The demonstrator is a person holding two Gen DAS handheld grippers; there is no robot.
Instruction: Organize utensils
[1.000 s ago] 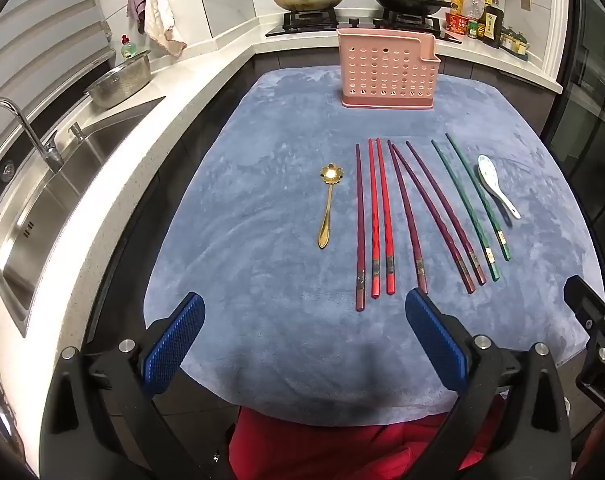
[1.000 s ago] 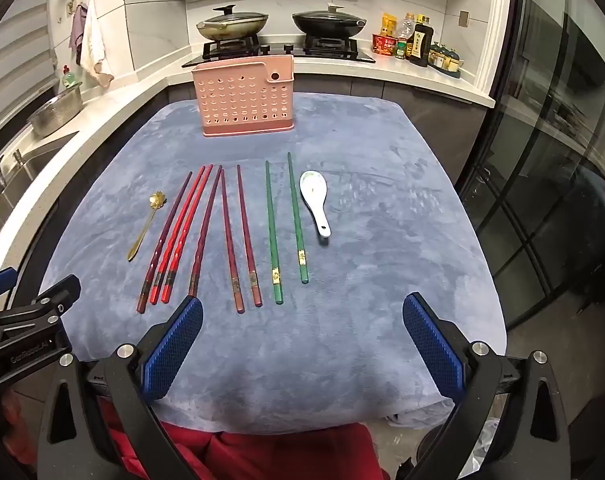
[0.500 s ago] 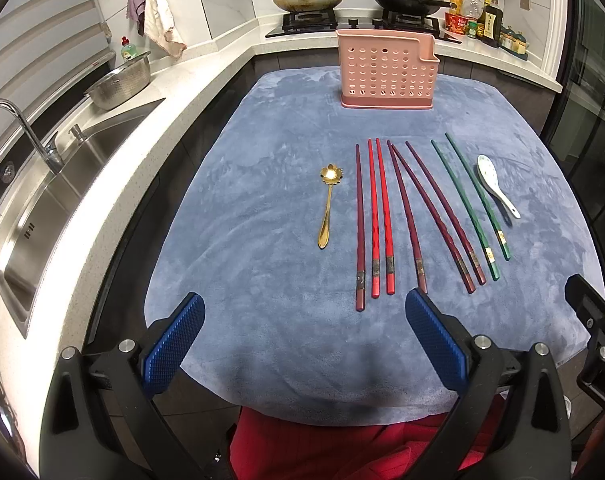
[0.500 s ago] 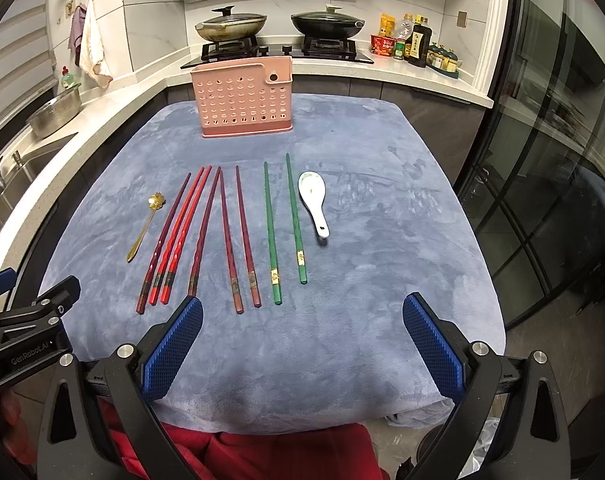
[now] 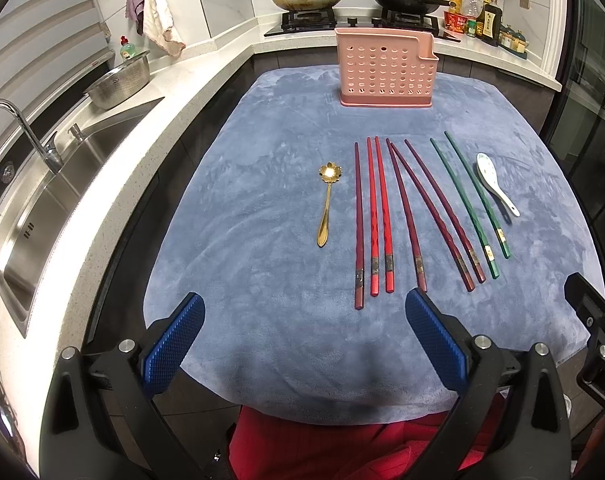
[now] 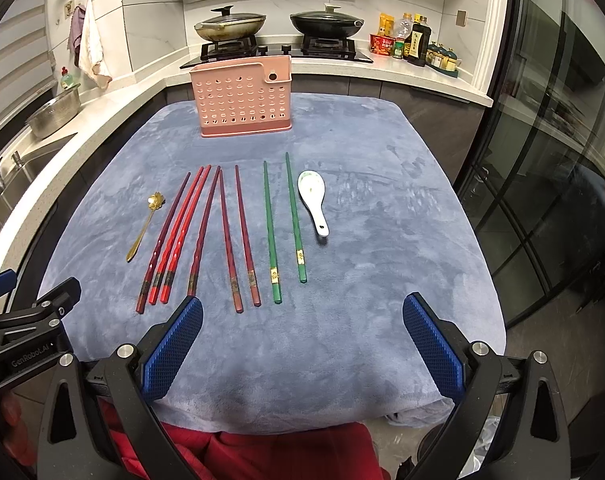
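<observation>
both grippers are hovering at the near edge of the blue-grey plush cloth point(image 5: 230, 208) covering the table, jaws spread wide w/ nothing between them: left gripper point(image 5: 304, 340) at the bottom of the left wrist view, right gripper point(image 6: 302, 344) at the bottom of the right wrist view. blue textured pads point(image 6: 172, 346) are facing inward.

utensils are lying in a row across mid-frame, handles toward the cam. from the left in the left wrist view: a gold metal spoon w/ flower-shaped bowl point(image 5: 327, 204), lying apart from the rest; a dark maroon chopstick point(image 5: 358, 224) just beside two bright red chopsticks point(image 5: 378, 216) lying close together; three more dark maroon chopsticks point(image 5: 430, 212) fanning out toward the right; two green chopsticks point(image 5: 468, 200) w/ gold bands near the handle ends; a white ceramic soup spoon point(image 5: 494, 182) w/ a faint pattern in the bowl, just right of the green pair. red and maroon sticks are showing dark patterned bands near the handles; pattern too small to read.

a pink perforated plastic utensil holder point(image 5: 386, 68) is standing upright at the far edge of the cloth, upper centre, well apart from the row.

writing: "genrobot.ai" is showing on the other gripper's black body point(image 6: 26, 356) at lower left of the right wrist view. bottle labels at upper right are not legible.
</observation>
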